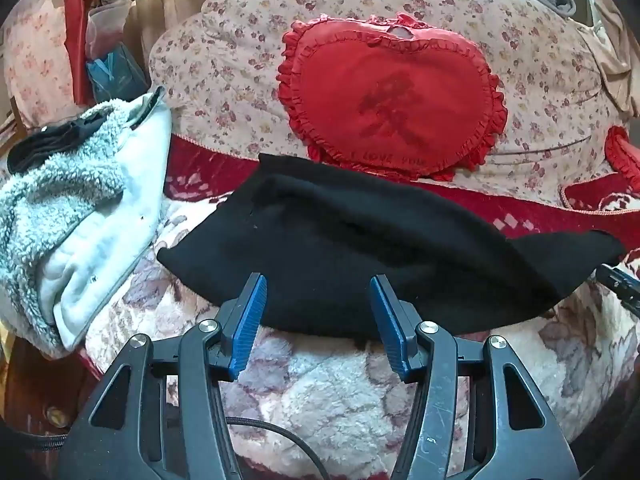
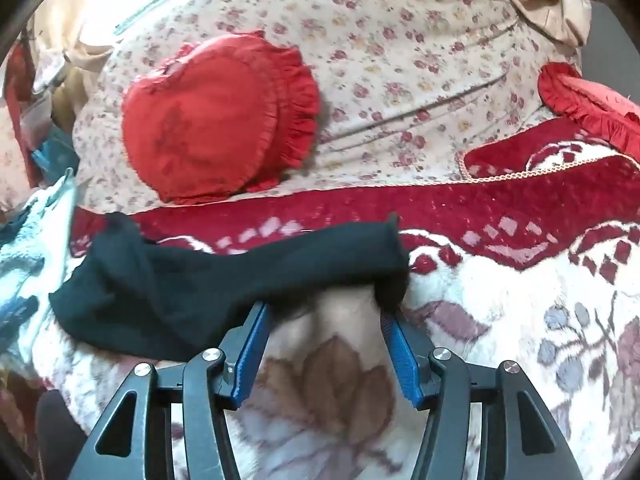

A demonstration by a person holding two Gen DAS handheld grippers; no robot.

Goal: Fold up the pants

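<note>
In the left wrist view we saw the black pants lying across the flowered blanket, bunched into a long strip, with a heart pillow behind them and a fleece garment toward the blanket's left edge. Our left gripper stood with jaws wide and empty, its tips just over the pants' near hem.

In the right wrist view the pants ran leftward from the right gripper, whose jaws were also spread wide at the cloth's near right end, pressing on nothing. We judged the knit soft, light and limp, likely to sag and drag, so each near corner seemed the best hold.
</note>
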